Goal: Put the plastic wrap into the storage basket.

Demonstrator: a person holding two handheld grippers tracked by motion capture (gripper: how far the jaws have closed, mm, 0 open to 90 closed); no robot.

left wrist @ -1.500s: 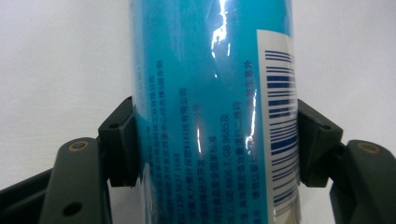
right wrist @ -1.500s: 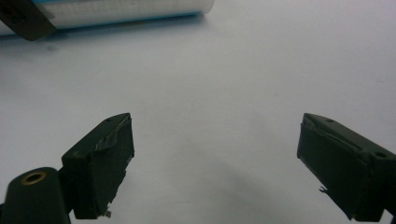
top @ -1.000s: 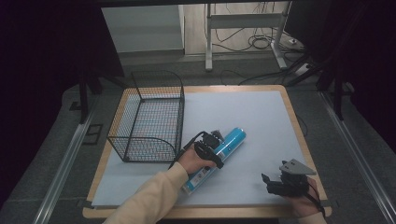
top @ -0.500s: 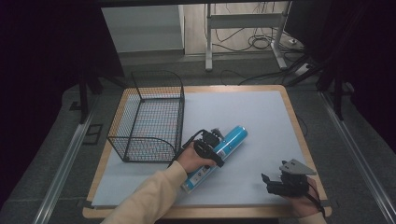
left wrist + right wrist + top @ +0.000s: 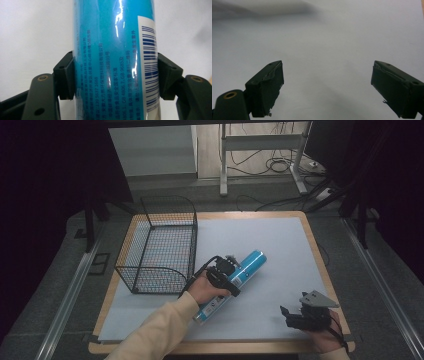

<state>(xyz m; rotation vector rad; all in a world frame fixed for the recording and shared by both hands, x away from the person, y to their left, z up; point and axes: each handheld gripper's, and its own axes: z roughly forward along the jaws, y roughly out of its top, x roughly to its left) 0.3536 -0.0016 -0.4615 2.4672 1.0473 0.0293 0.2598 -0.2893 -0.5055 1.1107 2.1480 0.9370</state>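
So nothing's really moved since a second ago: my left gripper point(image 5: 231, 272) stays clamped on the glossy blue can point(image 5: 113, 50), barcode showing; right gripper point(image 5: 327, 87) gapes empty.

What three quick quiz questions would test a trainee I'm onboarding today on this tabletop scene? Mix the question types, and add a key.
1. True or false: the left gripper is shut on the blue can.
2. How do the right gripper jaws stand? A) closed on the can B) open over bare table C) inside the basket
3. What stands on the table left of the can?

Key:
1. True; both pads press the can's sides.
2. B
3. A black wire basket, with nothing seen in it.
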